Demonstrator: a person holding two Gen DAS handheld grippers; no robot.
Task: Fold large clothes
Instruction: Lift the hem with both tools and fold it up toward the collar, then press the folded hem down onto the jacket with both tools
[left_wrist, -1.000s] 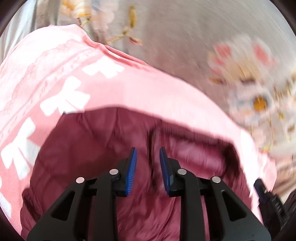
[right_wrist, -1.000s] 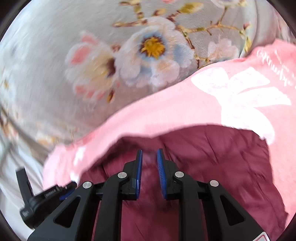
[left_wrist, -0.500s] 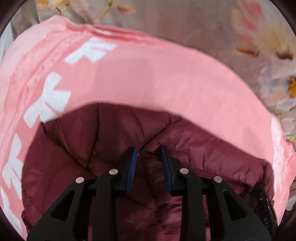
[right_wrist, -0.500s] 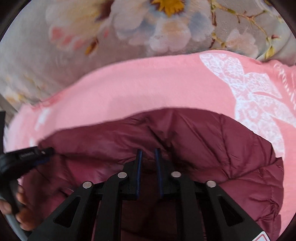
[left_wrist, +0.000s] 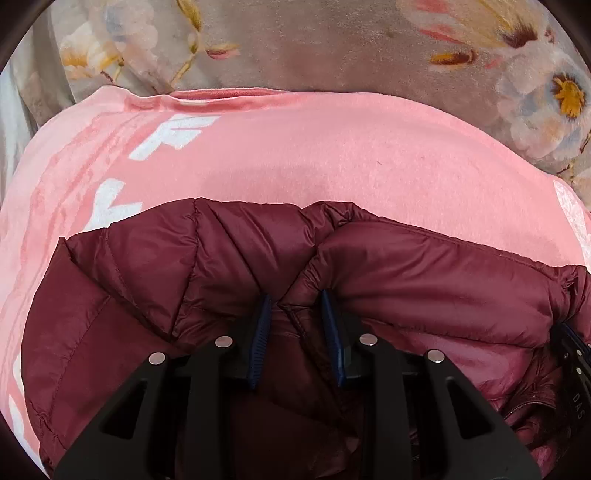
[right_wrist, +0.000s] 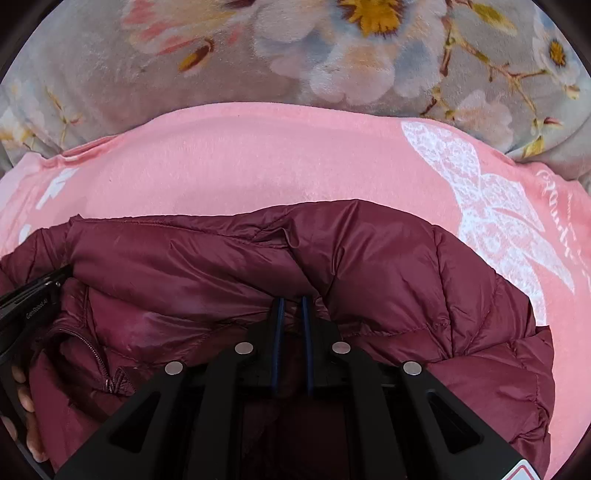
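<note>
The maroon puffer jacket (left_wrist: 229, 266) lies bunched on a pink towel (left_wrist: 332, 155), itself spread over a floral blanket (right_wrist: 184, 74). The jacket looks light, soft and puffy, with a slick shell that may slide between the pads, so a seam or hem fold is the safer hold. The left gripper (left_wrist: 295, 306) pinches a thick fold at the jacket's near edge. The right gripper (right_wrist: 291, 306), having just been closing, is clamped on a thin fold there. No containers show.
</note>
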